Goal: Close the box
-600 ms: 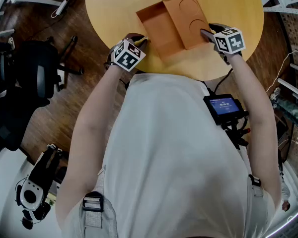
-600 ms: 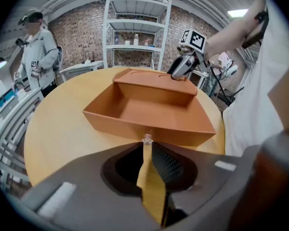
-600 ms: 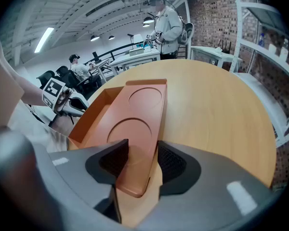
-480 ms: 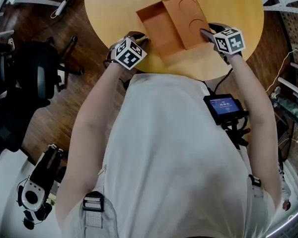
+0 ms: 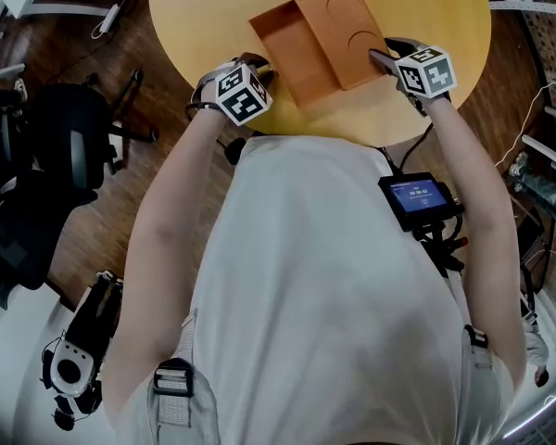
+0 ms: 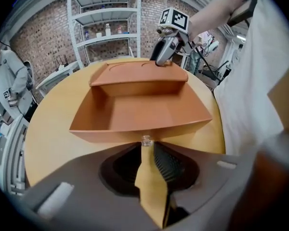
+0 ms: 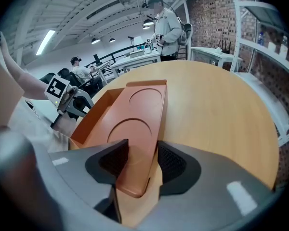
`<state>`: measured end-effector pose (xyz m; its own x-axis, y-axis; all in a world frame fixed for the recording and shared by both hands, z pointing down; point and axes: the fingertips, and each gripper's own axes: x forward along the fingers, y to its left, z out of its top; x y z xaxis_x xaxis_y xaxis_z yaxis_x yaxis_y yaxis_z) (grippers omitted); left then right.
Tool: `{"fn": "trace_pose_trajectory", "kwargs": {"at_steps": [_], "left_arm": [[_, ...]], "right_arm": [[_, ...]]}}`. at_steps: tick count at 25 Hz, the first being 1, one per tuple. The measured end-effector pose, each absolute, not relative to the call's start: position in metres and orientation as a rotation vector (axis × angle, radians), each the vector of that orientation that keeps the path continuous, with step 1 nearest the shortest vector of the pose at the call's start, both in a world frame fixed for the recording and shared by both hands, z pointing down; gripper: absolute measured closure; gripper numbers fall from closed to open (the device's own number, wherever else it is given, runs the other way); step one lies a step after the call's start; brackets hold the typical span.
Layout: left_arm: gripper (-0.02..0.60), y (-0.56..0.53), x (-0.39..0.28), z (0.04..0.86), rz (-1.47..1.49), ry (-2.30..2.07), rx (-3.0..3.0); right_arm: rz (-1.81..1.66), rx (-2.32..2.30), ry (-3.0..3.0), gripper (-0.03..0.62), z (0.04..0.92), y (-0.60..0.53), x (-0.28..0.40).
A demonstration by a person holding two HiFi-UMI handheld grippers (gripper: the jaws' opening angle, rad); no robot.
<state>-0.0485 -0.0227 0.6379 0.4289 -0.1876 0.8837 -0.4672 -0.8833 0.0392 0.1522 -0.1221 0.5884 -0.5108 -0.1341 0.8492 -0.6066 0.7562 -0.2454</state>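
Observation:
An open orange box lies on the round yellow table [image 5: 204, 17]. Its tray [image 5: 287, 49] is on the left and its flat lid [image 5: 338, 26], with two round recesses, is folded out to the right. My left gripper [image 5: 262, 70] sits just off the tray's near left wall [image 6: 135, 131]. Its fingertips meet with nothing between them. My right gripper [image 5: 380, 60] is at the lid's near right corner. In the right gripper view that corner [image 7: 135, 186] lies between the wide open jaws [image 7: 139, 146], and the pads stand clear of it.
A black office chair [image 5: 56, 146] stands on the wooden floor to the left. A small screen [image 5: 417, 197] hangs at the person's waist. White shelves [image 6: 103, 28] against a brick wall lie beyond the table. People [image 7: 164, 28] stand at benches further off.
The head view has shifted slightly. Both grippers keep their places at the box, and the lid has not moved.

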Motion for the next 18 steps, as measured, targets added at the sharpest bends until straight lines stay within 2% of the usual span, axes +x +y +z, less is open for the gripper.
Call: {"fn": "trace_pose_trajectory", "kwargs": {"at_steps": [3,18], "left_arm": [[0.517,-0.026,-0.043,0.637,1.461,-0.544,2.42],[0.518,-0.056,-0.007,0.622,1.486,-0.505,2.492]], "right_arm": [[0.665,0.556,-2.059,0.402,0.588,-0.122,0.152],[0.683,0.555,-2.095,0.401,0.587,-0.12,0.15]]}}
